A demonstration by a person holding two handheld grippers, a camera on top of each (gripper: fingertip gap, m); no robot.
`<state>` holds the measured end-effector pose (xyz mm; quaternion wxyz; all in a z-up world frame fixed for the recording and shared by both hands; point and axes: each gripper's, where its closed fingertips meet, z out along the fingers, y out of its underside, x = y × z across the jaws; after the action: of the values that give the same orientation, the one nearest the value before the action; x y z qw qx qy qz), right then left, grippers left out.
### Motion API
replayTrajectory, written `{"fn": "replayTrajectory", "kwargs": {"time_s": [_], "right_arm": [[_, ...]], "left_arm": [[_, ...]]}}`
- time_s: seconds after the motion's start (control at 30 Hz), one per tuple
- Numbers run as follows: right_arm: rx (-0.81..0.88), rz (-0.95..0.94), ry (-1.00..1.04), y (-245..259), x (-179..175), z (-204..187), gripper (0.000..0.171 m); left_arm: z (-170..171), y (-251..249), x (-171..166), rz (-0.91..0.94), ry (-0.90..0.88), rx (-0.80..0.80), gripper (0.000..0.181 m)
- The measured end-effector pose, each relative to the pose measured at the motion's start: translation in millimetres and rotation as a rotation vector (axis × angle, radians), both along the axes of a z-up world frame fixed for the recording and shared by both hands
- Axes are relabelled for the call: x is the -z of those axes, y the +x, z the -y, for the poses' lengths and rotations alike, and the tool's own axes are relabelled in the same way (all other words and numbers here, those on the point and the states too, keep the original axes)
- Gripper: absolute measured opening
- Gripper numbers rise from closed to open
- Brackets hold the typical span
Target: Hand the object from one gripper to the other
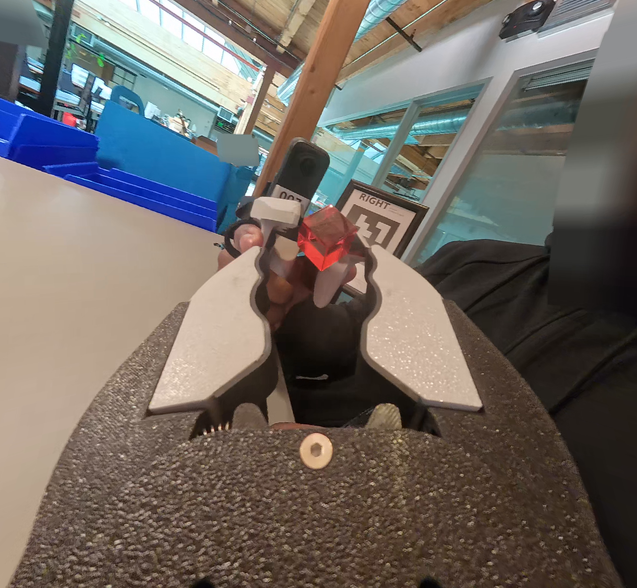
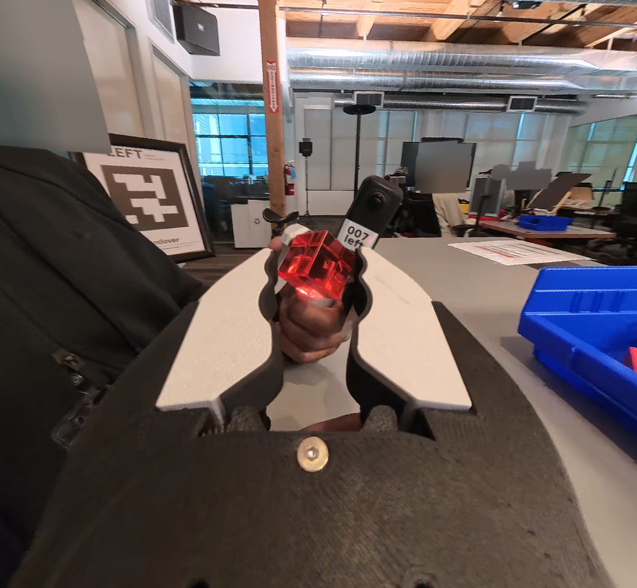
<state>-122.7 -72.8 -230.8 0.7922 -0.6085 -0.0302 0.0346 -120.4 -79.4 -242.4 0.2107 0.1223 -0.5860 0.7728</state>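
A clear red cube (image 2: 316, 268) is held in the air between the two grippers, which face each other. My right gripper (image 2: 313, 262) has its jaws closed onto the cube, which nearly fills the gap between them. In the left wrist view the cube (image 1: 326, 242) sits near my right-hand fingertip (image 1: 379, 261). My left gripper (image 1: 314, 254) is open, and its gap is much wider than the cube. The right gripper's white fingers (image 1: 284, 250) press the cube from the left and from below. The left gripper's black camera (image 2: 375, 205) rises behind the cube. A hand (image 2: 310, 330) holds that gripper.
A blue bin (image 2: 579, 323) stands on the grey table (image 2: 448, 281) at the right, with a paper sheet (image 2: 510, 250) farther back. More blue bins (image 1: 51, 147) stand at the back left of the table (image 1: 86, 261). Framed marker signs (image 1: 379, 226) (image 2: 144, 199) stand behind. A person's dark jacket (image 2: 69, 261) is close by. The tips of both grippers are at nearly the same place.
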Motion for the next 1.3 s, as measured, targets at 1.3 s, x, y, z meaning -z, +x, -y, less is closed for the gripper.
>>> {"fn": "replayTrajectory", "kwargs": {"time_s": [1.3], "right_arm": [[0.231,0.243,-0.058,6.4,7.7,-8.2,0.043]], "left_arm": [[14.6,2.7,-3.2,-0.076,-0.062,-0.024,0.050]]}}
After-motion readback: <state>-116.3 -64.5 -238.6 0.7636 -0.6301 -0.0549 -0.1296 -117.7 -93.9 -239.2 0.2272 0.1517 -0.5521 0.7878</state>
